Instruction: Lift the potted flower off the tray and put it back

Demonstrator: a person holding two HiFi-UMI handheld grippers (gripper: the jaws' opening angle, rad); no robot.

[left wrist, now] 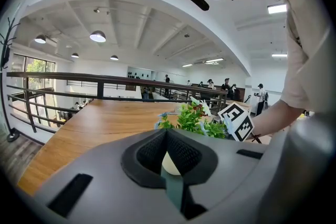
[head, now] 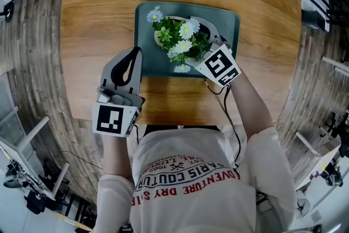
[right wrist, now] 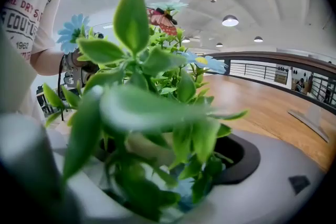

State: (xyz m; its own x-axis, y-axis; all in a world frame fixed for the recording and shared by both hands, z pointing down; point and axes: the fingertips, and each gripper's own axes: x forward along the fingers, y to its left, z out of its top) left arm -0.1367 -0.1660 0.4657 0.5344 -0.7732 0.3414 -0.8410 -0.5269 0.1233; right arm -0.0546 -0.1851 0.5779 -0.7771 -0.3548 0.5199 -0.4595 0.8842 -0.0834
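Potted flower: cream pot, white-blue daisies, on tray. Right tongs grip it; left tongs closed.

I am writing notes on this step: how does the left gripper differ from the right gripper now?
The left gripper has its jaws together and empty; the right gripper has its jaws apart around the potted flower, though leaves hide any contact. The left one is at the tray's near left corner; the right one reaches in over the tray. Both carry a marker cube.
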